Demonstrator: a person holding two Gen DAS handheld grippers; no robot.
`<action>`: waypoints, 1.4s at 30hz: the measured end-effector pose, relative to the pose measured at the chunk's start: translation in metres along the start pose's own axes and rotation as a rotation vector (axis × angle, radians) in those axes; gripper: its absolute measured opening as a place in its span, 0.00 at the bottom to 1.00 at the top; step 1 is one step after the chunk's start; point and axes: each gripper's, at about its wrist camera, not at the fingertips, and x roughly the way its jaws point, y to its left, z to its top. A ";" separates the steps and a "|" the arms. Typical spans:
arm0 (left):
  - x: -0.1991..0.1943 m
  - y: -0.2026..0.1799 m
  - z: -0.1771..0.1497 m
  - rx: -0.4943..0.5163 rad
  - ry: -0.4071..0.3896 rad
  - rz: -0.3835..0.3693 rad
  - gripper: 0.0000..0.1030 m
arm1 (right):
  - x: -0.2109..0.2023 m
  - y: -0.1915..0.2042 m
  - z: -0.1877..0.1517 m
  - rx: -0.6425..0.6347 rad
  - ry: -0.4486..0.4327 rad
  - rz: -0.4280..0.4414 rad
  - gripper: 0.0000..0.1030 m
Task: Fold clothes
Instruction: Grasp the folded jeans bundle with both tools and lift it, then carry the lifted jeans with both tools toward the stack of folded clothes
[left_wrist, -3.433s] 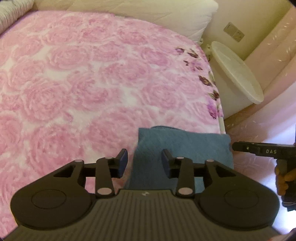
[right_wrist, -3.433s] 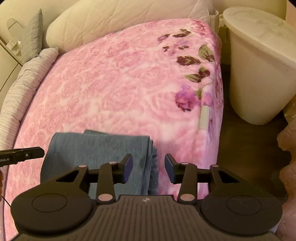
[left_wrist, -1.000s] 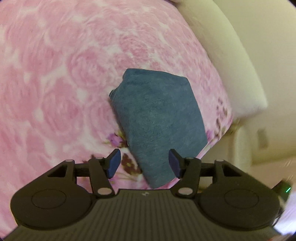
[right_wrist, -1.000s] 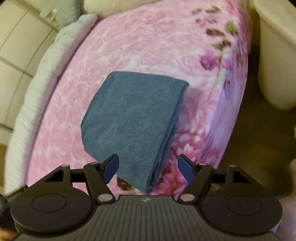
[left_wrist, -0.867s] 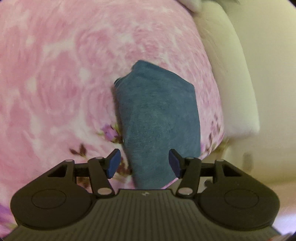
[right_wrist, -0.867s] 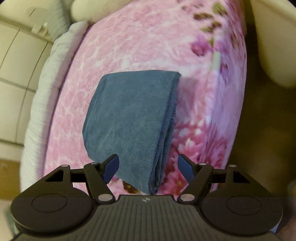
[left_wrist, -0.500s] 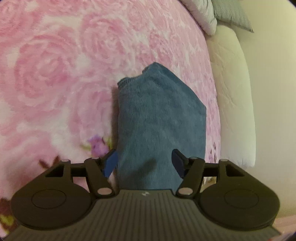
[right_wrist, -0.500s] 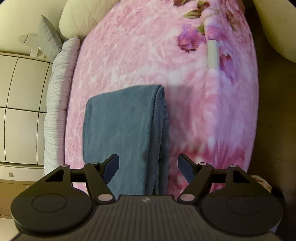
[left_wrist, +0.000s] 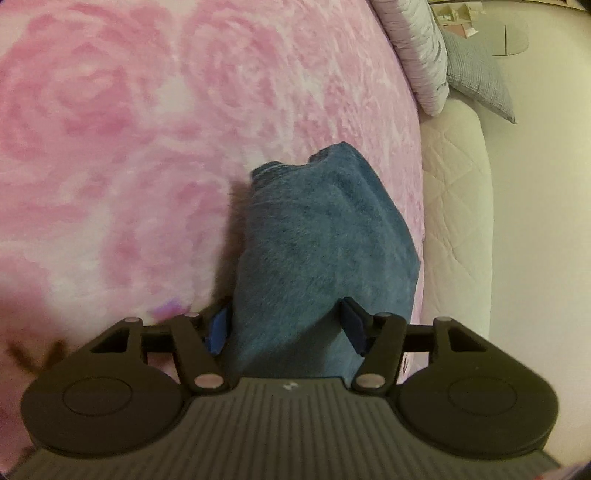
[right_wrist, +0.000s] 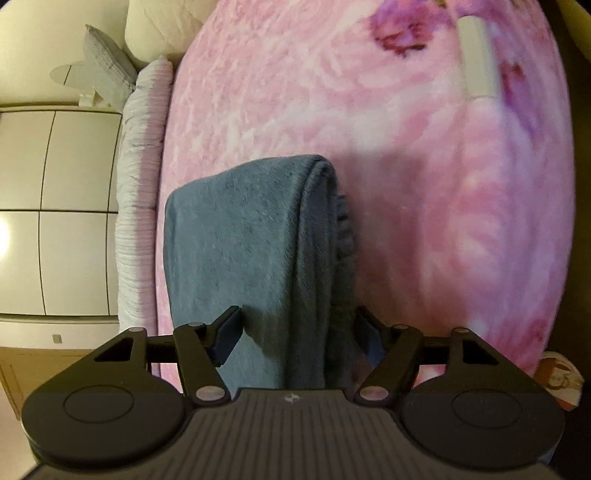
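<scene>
- Folded blue garment (left_wrist: 317, 251) lies on the bed's pink rose blanket (left_wrist: 129, 129), close to the edge by the cream quilted pad (left_wrist: 458, 221); its thick rounded fold shows at the right in the right wrist view (right_wrist: 258, 240).
- Step in hand looks like taking both ends of the bundle, to make one more fold or to shift it. To do it well, pinch every layer at once and move both ends together, so that the stack does not splay.
- Left hand-held gripper (left_wrist: 286, 325): spread wide, straddling the near end; whether the pads touch cloth is unclear, nothing clamped.
- Right hand-held gripper (right_wrist: 301, 334): likewise spread wide around the cloth, unclenched.
</scene>
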 end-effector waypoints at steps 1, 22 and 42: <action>0.004 -0.002 0.001 0.009 0.001 0.004 0.55 | 0.004 0.001 0.001 -0.009 -0.005 0.008 0.68; -0.013 -0.033 0.000 0.009 -0.015 -0.034 0.26 | 0.011 0.051 0.021 -0.148 0.024 0.029 0.28; -0.412 -0.066 -0.066 -0.162 -0.707 -0.059 0.24 | 0.021 0.325 -0.134 -0.472 0.574 0.288 0.27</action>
